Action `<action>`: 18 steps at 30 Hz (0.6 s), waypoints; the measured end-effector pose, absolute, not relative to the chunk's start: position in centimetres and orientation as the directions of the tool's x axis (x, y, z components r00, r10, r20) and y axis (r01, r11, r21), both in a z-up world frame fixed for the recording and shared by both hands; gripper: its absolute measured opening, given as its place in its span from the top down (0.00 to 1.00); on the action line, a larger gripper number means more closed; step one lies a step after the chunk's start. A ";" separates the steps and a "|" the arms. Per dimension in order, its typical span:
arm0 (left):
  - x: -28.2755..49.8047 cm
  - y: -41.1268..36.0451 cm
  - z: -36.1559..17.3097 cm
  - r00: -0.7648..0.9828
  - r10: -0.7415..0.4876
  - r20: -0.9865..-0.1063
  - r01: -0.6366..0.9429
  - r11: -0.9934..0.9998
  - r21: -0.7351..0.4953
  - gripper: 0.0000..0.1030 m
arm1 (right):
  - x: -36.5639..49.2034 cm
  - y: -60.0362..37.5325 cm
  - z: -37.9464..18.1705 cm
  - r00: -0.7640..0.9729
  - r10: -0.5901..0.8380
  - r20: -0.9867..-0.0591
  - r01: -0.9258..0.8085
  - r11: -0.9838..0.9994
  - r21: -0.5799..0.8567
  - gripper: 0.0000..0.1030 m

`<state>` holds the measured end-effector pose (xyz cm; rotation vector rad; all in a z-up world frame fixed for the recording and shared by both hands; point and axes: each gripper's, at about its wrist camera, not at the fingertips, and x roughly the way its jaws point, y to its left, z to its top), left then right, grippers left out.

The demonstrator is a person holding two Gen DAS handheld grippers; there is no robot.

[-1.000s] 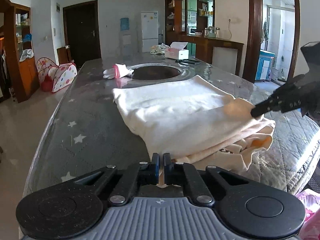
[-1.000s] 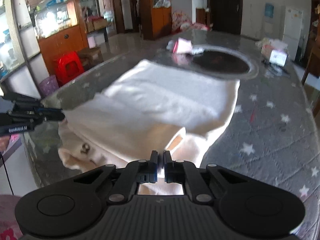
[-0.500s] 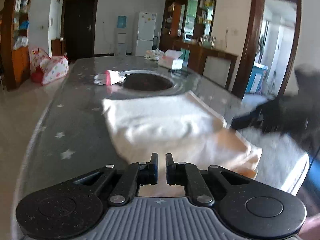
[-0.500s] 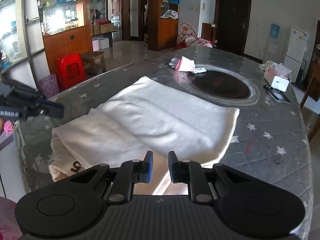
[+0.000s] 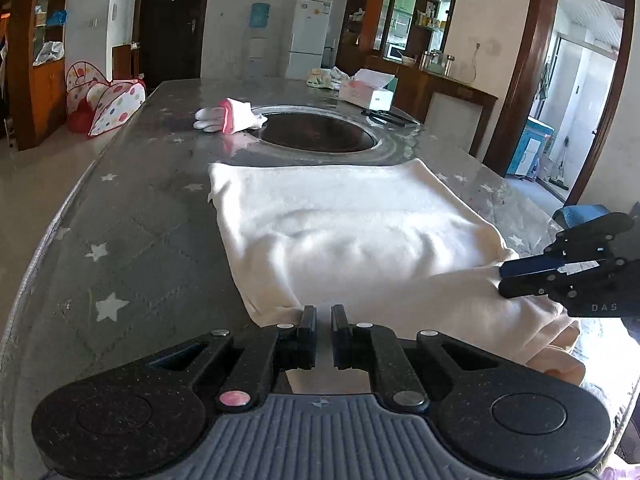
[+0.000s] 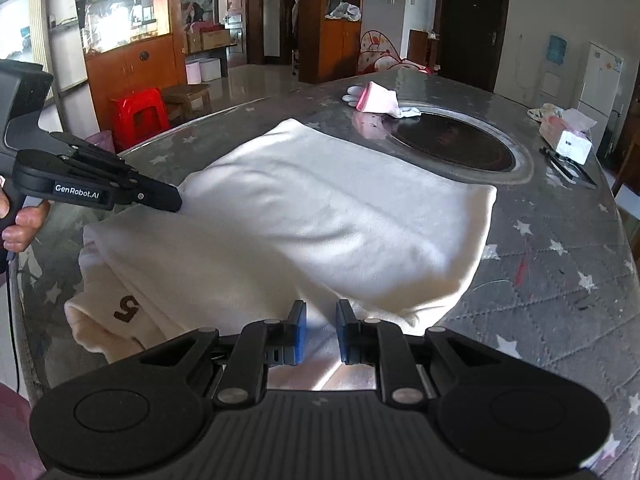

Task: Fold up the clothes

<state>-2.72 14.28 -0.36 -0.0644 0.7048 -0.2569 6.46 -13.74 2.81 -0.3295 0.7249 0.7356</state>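
A cream garment (image 5: pixel 360 240) lies folded flat on the grey star-patterned table (image 5: pixel 132 232); in the right wrist view (image 6: pixel 320 216) a brown "5" shows on its near left part. My left gripper (image 5: pixel 323 322) is slightly open and empty, at the garment's near left edge. It also shows at the left of the right wrist view (image 6: pixel 176 200). My right gripper (image 6: pixel 320 320) is open and empty over the garment's near edge. In the left wrist view it (image 5: pixel 504 276) rests at the garment's right side.
A round dark recess (image 5: pixel 316 132) sits in the table beyond the garment. White and pink gloves (image 5: pixel 228 120) lie beside it. A tissue box (image 5: pixel 368 92) and a dark tool (image 5: pixel 388 117) lie at the far right. A red stool (image 6: pixel 140 116) stands off the table.
Both grippers have let go of the garment and opened, and it now lies flat, folded over. Both grippers have drawn back a little toward the near edge.
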 end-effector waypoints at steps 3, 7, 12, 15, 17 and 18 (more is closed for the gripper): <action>-3.2 13.8 0.5 0.746 -0.243 -0.620 0.225 0.968 -0.109 0.90 | 6.0 -13.8 3.6 0.522 0.502 -0.690 -0.712 0.701 -0.028 0.85; -4.5 12.8 1.1 0.757 -0.252 -0.603 0.275 0.960 -0.056 0.89 | 5.1 -13.6 4.0 0.517 0.519 -0.681 -0.734 0.678 -0.042 0.83; -5.0 12.6 -0.2 0.743 -0.212 -0.635 0.274 0.962 -0.002 0.87 | 4.8 -13.9 2.9 0.510 0.494 -0.705 -0.728 0.684 -0.047 0.83; -5.6 12.7 0.6 0.751 -0.210 -0.626 0.266 0.964 -0.003 0.86 | 4.2 -14.0 3.6 0.512 0.504 -0.696 -0.738 0.672 -0.056 0.79; -6.2 12.5 1.0 0.756 -0.224 -0.615 0.283 0.959 -0.003 0.85 | 3.7 -13.9 4.2 0.510 0.516 -0.688 -0.751 0.657 -0.063 0.78; -6.5 12.4 1.1 0.756 -0.232 -0.612 0.291 0.957 -0.002 0.84 | 3.5 -13.8 4.4 0.505 0.523 -0.687 -0.759 0.648 -0.065 0.78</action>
